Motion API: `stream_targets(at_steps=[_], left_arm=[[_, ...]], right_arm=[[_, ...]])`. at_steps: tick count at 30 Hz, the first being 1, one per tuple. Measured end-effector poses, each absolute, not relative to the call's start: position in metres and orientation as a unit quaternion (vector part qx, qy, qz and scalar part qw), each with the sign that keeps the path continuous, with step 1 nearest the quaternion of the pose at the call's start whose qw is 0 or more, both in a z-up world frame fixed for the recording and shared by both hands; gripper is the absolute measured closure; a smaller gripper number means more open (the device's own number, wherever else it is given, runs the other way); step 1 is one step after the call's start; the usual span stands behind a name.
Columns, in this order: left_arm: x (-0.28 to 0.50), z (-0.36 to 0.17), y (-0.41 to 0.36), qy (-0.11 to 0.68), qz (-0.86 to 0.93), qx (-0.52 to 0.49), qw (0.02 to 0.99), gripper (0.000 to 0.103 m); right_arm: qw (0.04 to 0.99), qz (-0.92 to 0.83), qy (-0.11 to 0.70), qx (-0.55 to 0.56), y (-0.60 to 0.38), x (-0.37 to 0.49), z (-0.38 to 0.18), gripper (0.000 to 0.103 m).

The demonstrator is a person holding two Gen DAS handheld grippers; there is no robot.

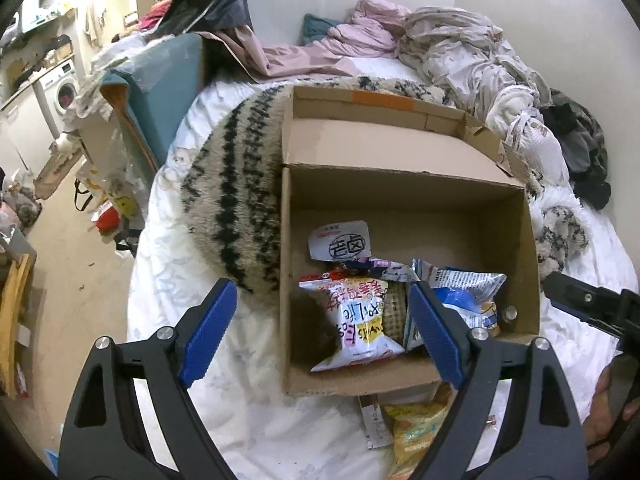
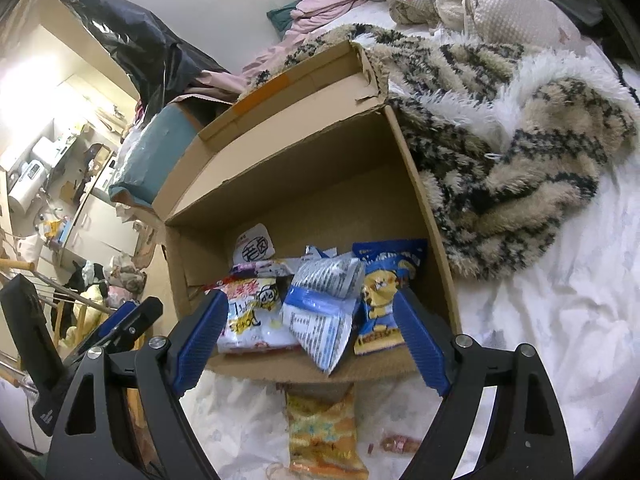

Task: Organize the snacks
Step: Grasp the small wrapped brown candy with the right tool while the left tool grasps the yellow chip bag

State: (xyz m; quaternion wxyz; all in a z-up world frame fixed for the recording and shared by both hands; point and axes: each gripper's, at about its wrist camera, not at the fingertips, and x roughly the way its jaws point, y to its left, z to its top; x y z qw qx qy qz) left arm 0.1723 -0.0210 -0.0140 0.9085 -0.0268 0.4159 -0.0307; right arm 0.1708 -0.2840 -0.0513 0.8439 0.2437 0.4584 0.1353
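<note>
Fingers: both my grippers stand spread wide with nothing between the blue pads; my left gripper (image 1: pixel 320 336) hangs over the near left part of the box, my right gripper (image 2: pixel 308 340) over its near edge.
Snacks in box: a white packet with pink lettering (image 1: pixel 356 328) lies at the near left, a blue and white packet (image 2: pixel 324 312) in the middle, a blue packet with a yellow cartoon figure (image 2: pixel 384 292) at the right, and a small white packet with a circled mark (image 1: pixel 340 240) further back.
Box: the open cardboard box (image 1: pixel 400 196) sits on the bed, flap folded back at the far side.
Snacks outside: an orange-yellow packet (image 2: pixel 324 432) lies on the sheet just in front of the box, a small red-wrapped piece (image 2: pixel 400 444) near it.
Bedding: a white sheet (image 2: pixel 540 320) covers the bed; a furry beige and black blanket (image 2: pixel 520 168) touches the box on both sides.
Further off: crumpled pink and white bedclothes (image 1: pixel 440 40) lie beyond, and a washing machine (image 1: pixel 60 88) stands at far left.
</note>
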Motion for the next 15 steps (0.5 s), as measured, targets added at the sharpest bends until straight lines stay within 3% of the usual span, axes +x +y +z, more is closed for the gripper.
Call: stream_targets(at_steps=[15], left_arm=[[0.124, -0.019, 0.007, 0.443, -0.001, -0.073, 0.893, 0.017]], right_arm=[[0.831, 0.088, 0.471, 0.284, -0.322, 0.105, -0.052, 0.016]])
